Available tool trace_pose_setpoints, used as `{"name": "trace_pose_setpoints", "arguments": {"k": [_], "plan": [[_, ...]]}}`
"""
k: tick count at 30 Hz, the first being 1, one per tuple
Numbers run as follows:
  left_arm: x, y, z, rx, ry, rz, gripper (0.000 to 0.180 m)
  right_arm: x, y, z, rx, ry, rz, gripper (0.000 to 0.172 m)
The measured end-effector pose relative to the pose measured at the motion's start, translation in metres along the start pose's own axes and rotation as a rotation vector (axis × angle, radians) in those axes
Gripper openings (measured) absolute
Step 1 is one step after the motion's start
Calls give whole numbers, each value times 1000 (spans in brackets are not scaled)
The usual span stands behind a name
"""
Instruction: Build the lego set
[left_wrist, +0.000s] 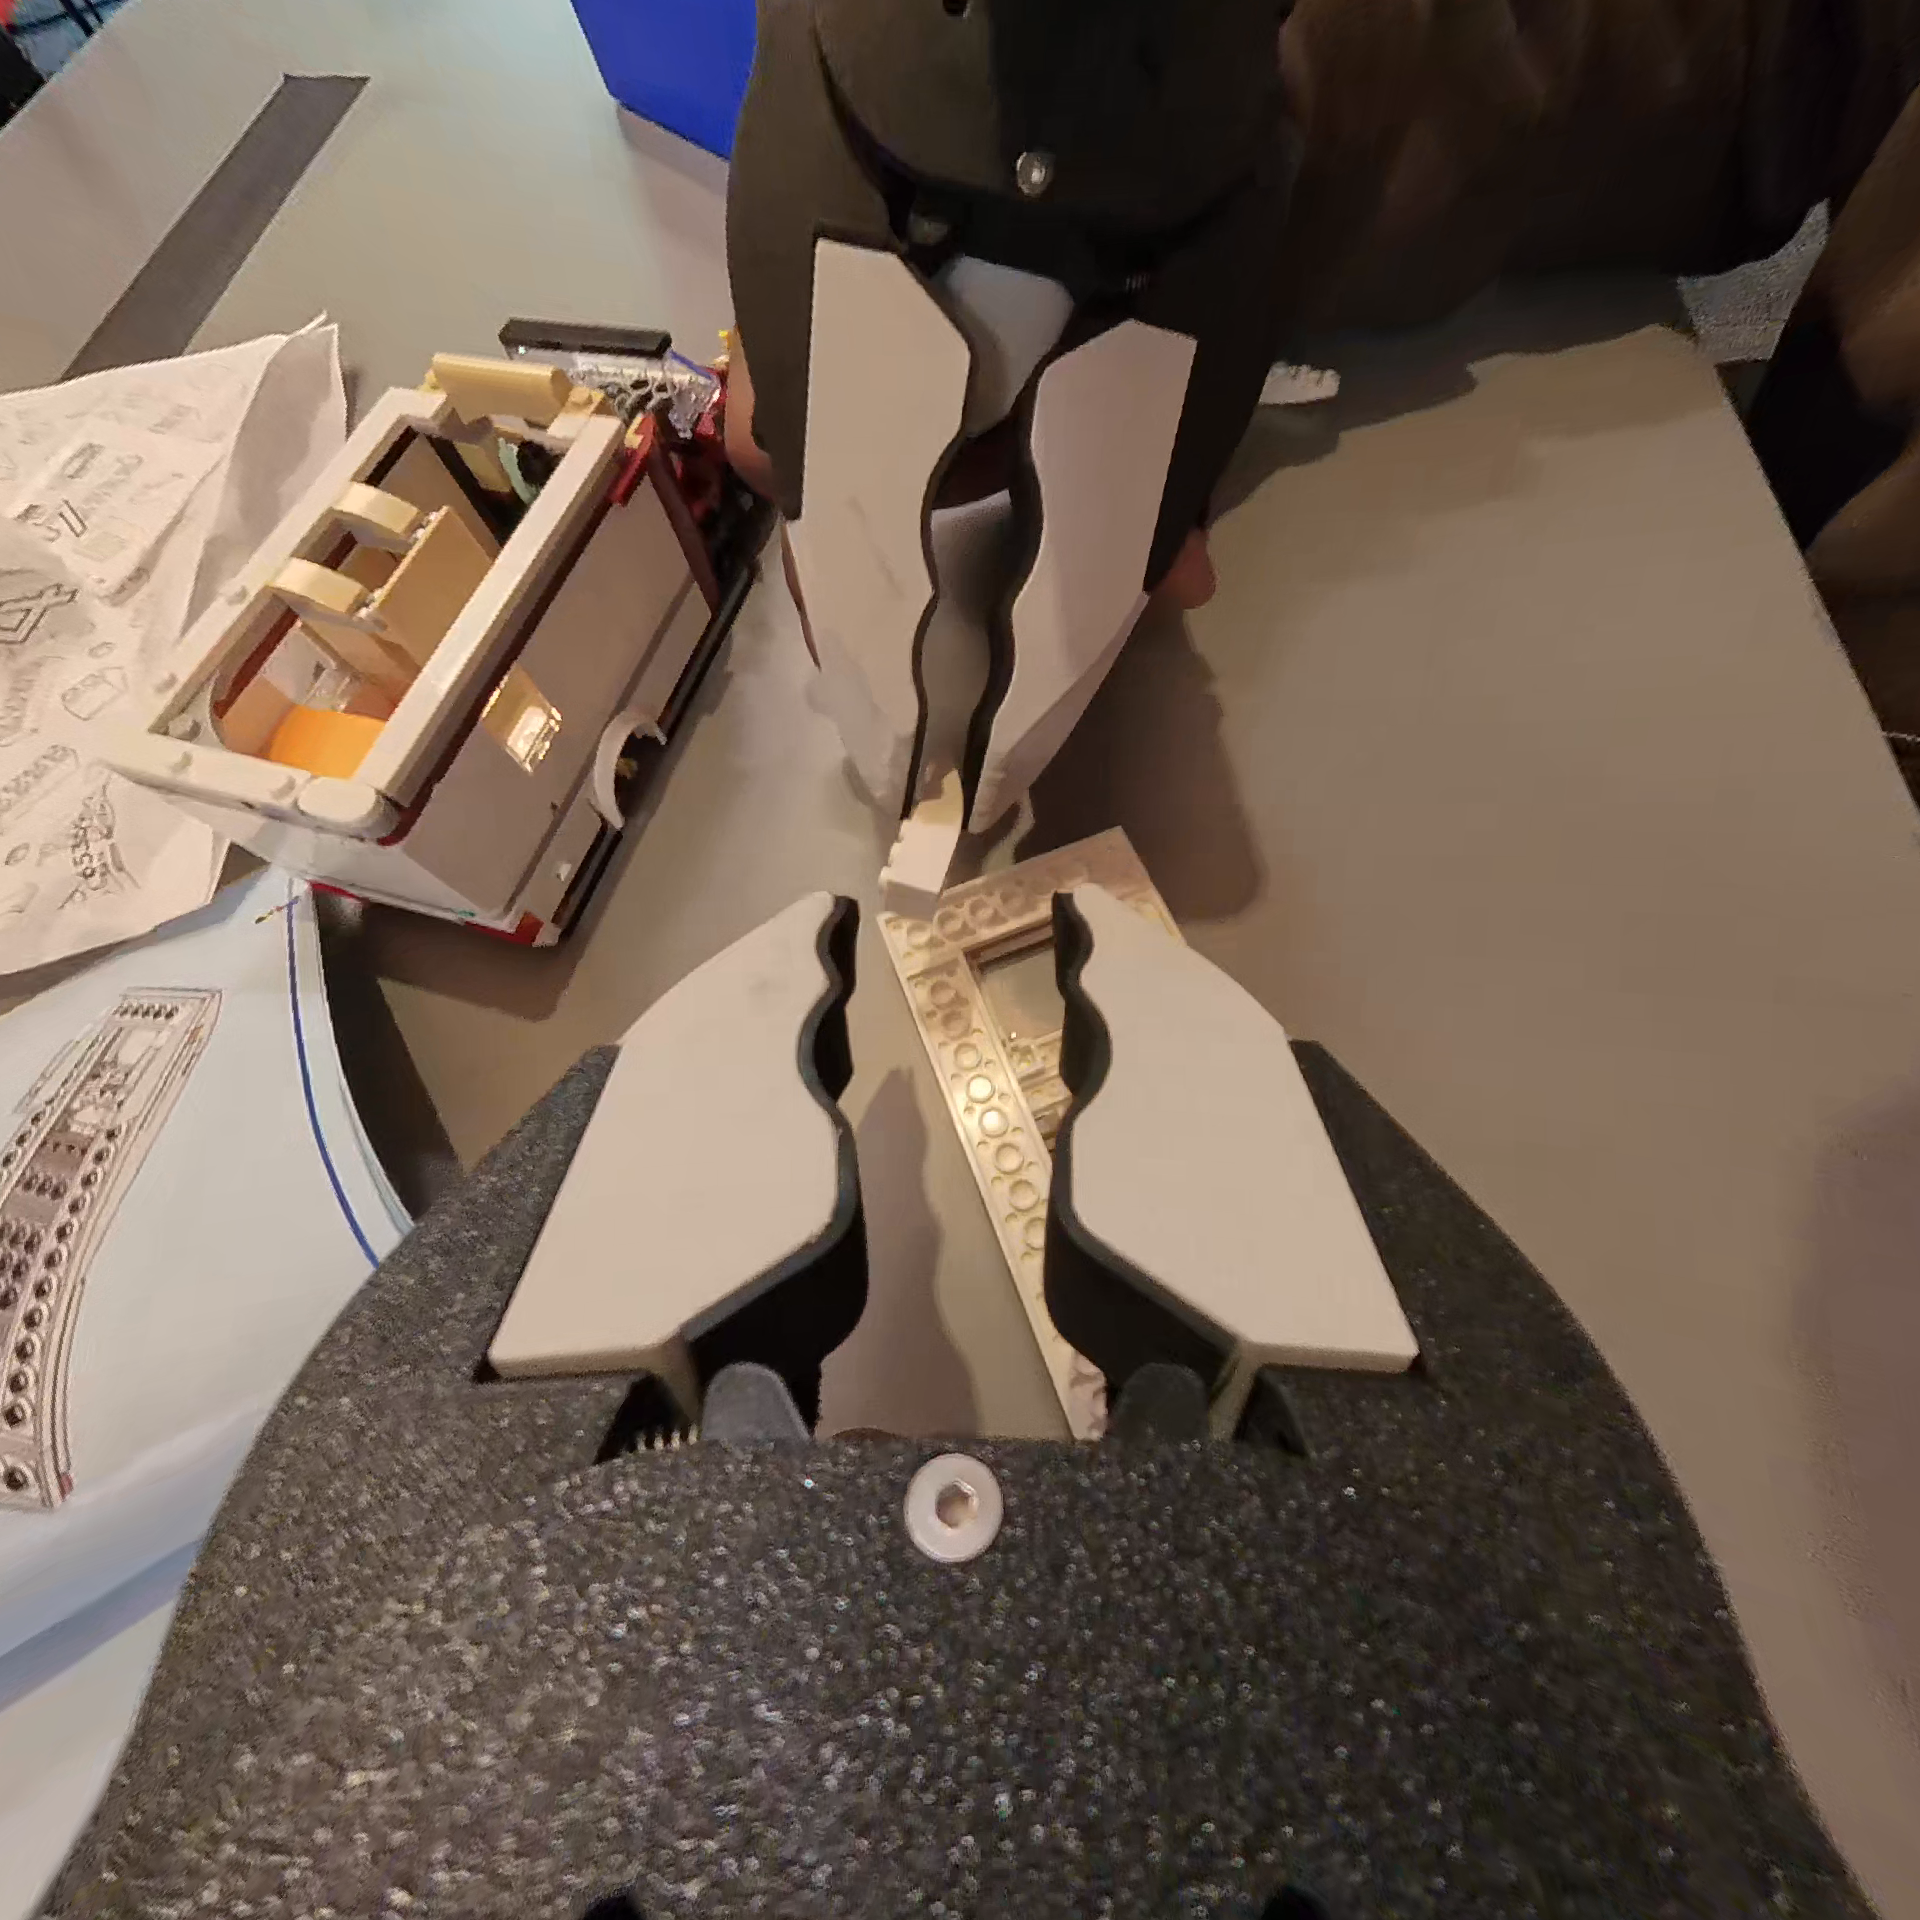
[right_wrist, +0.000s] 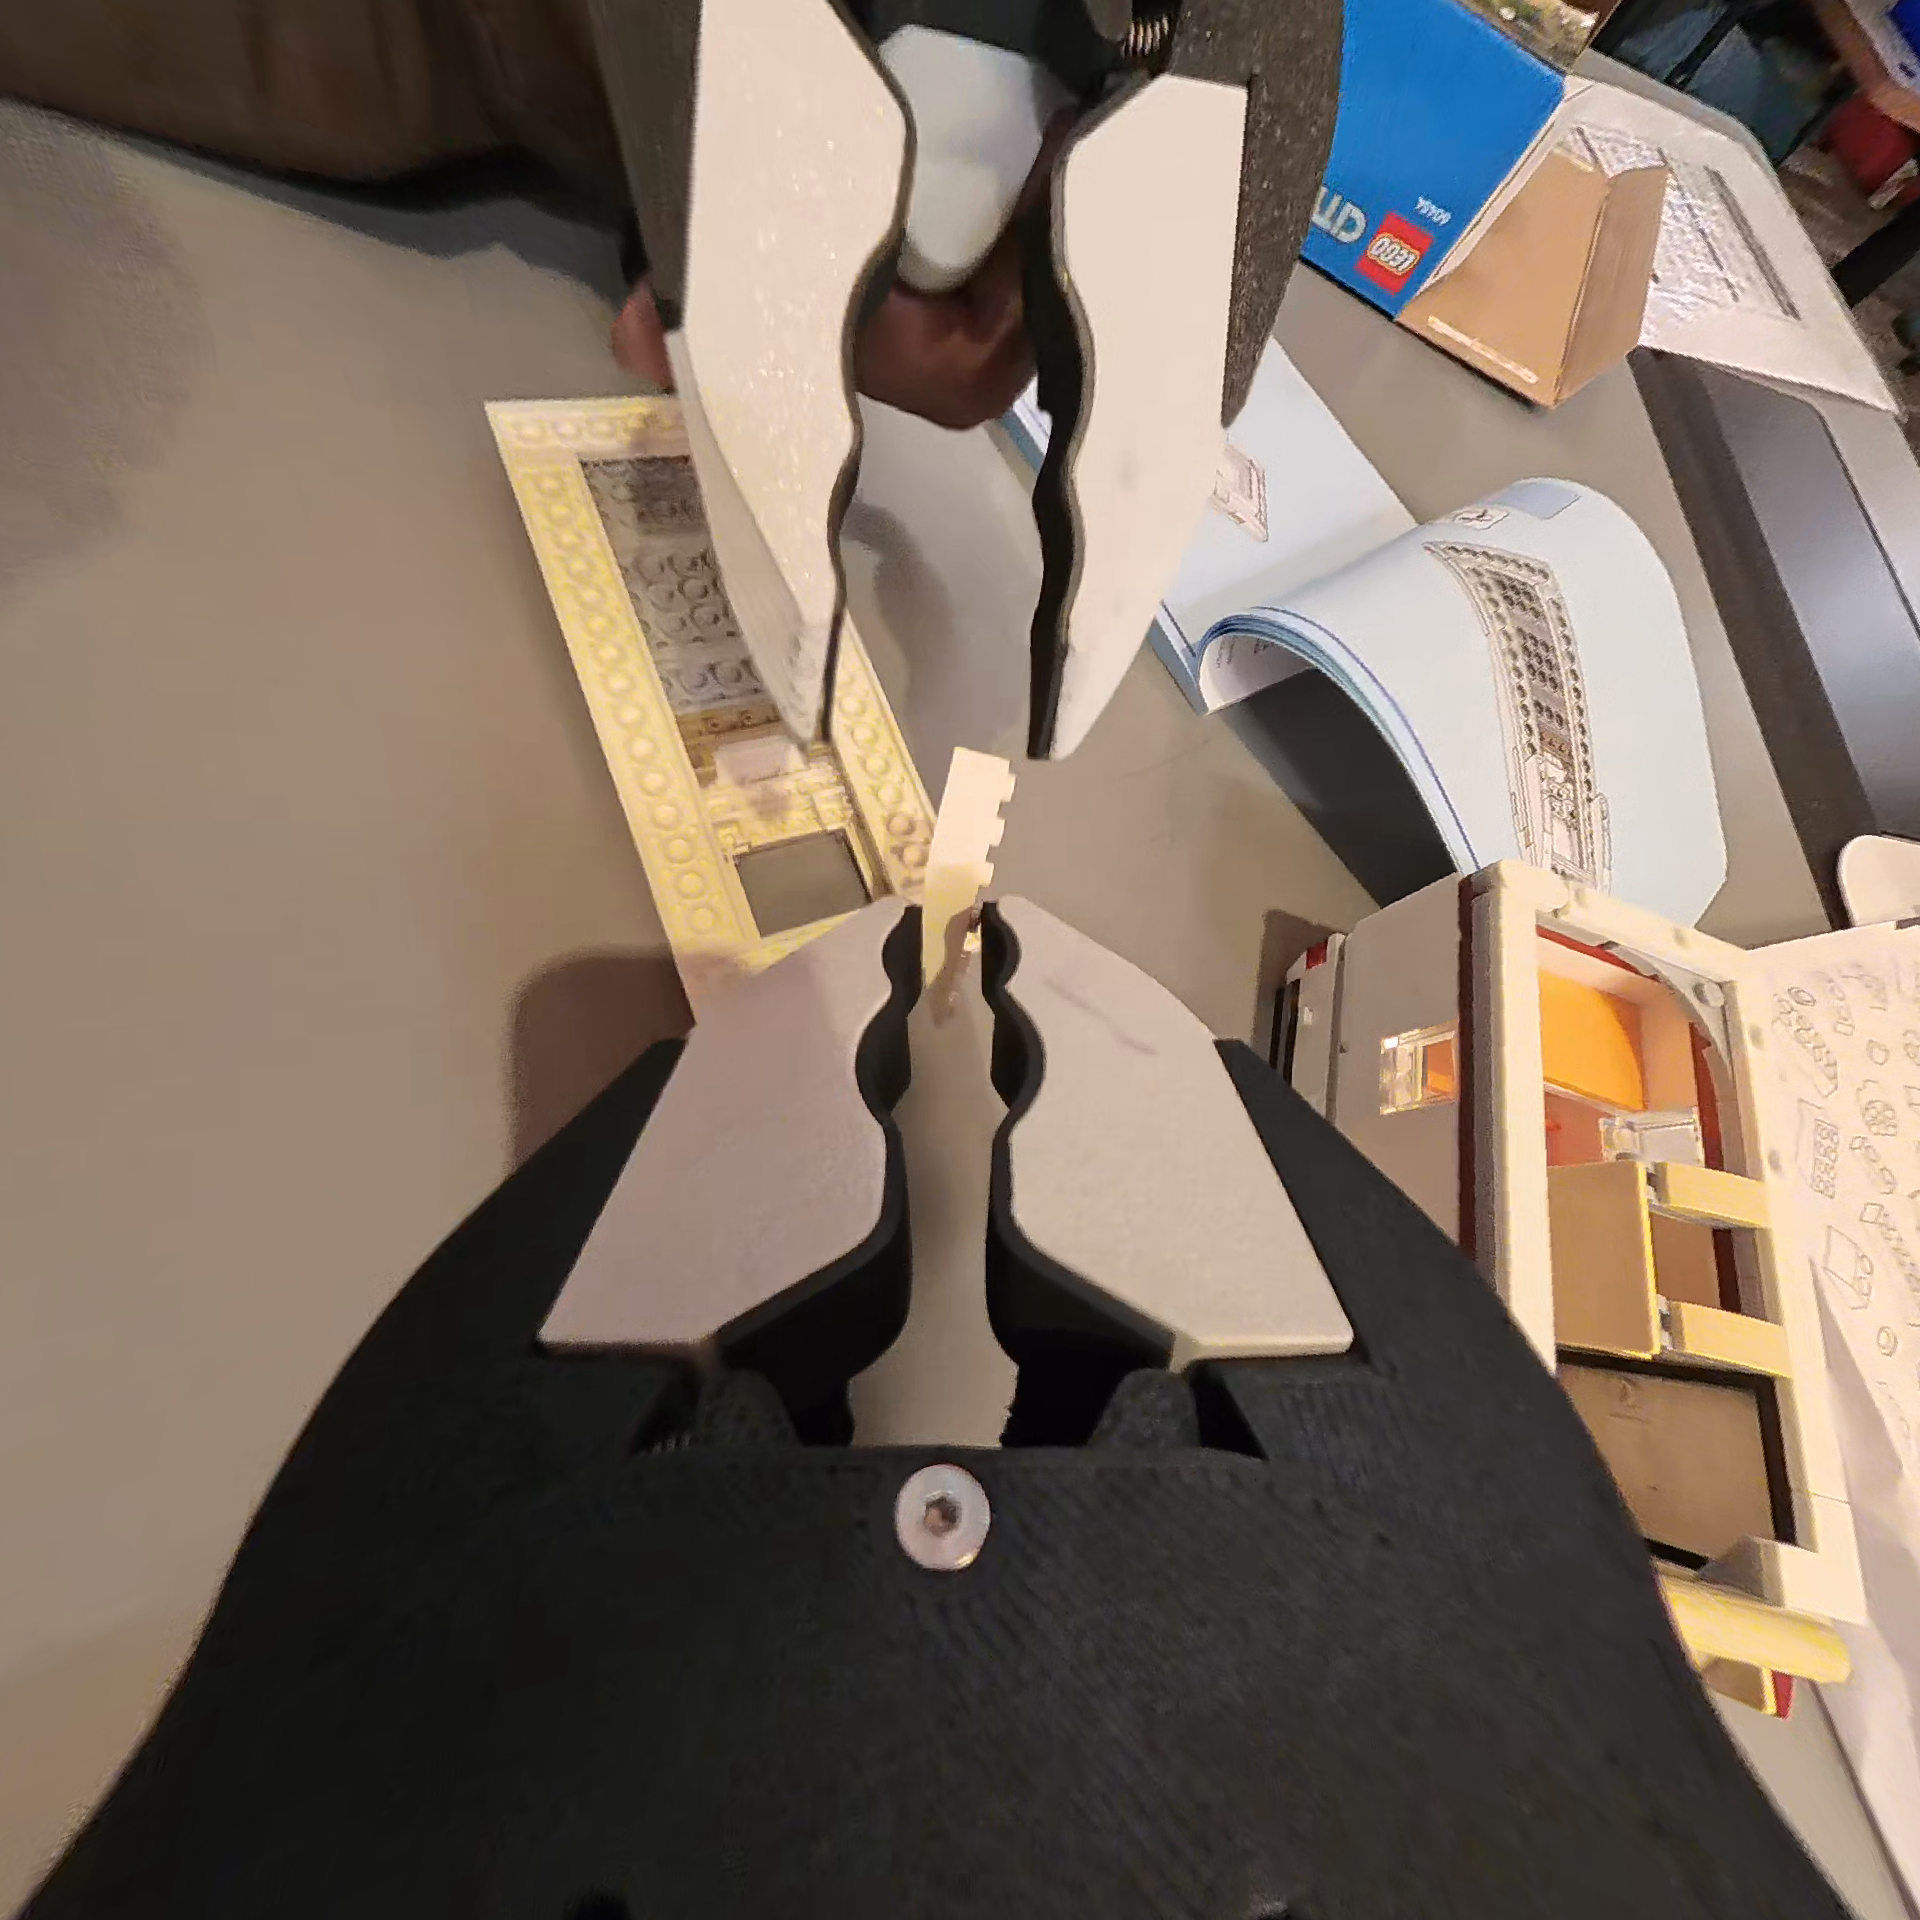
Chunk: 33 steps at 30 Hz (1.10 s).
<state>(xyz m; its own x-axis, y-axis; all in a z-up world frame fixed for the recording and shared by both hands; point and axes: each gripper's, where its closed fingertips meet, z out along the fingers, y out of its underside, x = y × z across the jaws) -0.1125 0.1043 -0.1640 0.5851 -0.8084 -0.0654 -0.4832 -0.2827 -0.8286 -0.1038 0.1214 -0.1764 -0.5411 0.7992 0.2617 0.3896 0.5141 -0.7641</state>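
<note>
My right gripper (right_wrist: 951, 920) is shut on a small white studded brick (right_wrist: 966, 831), which sticks out beyond its fingertips, studs to the right. In the left wrist view the right gripper (left_wrist: 940, 800) comes down from the top with the brick (left_wrist: 920, 852) at its tips. My left gripper (left_wrist: 956, 914) is open and empty, hovering over a cream studded frame plate (left_wrist: 977, 1091) that lies flat on the grey table. In the right wrist view the left gripper (right_wrist: 935, 732) stands just beyond the brick's far end, without gripping it, above the plate (right_wrist: 623, 675).
A boxy brick-built model (left_wrist: 416, 644) lies on its side left of the grippers; it is also in the right wrist view (right_wrist: 1558, 1195). An open instruction booklet (right_wrist: 1507, 644), a blue box (right_wrist: 1434, 156) and printed paper (left_wrist: 104, 571) lie around it. A person's dark sleeve (left_wrist: 1507, 156) is behind. The tips of both grippers are at nearly the same place.
</note>
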Motion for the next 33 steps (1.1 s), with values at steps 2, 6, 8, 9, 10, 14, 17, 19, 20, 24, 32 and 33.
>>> {"name": "trace_pose_setpoints", "arguments": {"k": [2, 6, 8, 9, 10, 14, 17, 19, 20, 24, 32, 33], "plan": [[0, 4, -1, -3, -4, -9, 37, -1, 3, 2, -1, -10, 5, 10], [-3, 8, 0, -5, -16, -14, 35, -1, 5, 6, -8, -27, 9, 10], [-3, 8, 2, 0, -15, -11, 31, -2, 4, 8, -9, -33, 5, 10], [-2, 9, 3, -2, -15, -5, 29, -3, 3, 9, -7, -39, 4, 10], [-2, 9, 4, -5, -16, 3, 26, -4, 2, 9, -5, -43, 2, 10], [0, 11, 8, -18, -31, 40, 18, -7, 0, 11, -13, -50, -18, 10], [0, 14, 10, -31, -36, 46, 13, -9, 0, 12, -19, -51, -28, 10], [-1, 15, 11, -32, -27, 3, 13, -8, 0, 12, -16, -41, -30, 10], [-2, 15, 10, -29, -23, -39, 13, -6, 0, 12, -14, -27, -31, 10], [-5, 16, 7, 7, 16, -263, 13, 5, 4, 8, -25, 70, -59, 21], [-11, 12, 1, 99, 94, -599, 12, 10, 5, 9, -37, 173, -153, 25], [-11, 12, 1, 99, 97, -605, 13, 10, 5, 9, -40, 183, -163, 24]]}}
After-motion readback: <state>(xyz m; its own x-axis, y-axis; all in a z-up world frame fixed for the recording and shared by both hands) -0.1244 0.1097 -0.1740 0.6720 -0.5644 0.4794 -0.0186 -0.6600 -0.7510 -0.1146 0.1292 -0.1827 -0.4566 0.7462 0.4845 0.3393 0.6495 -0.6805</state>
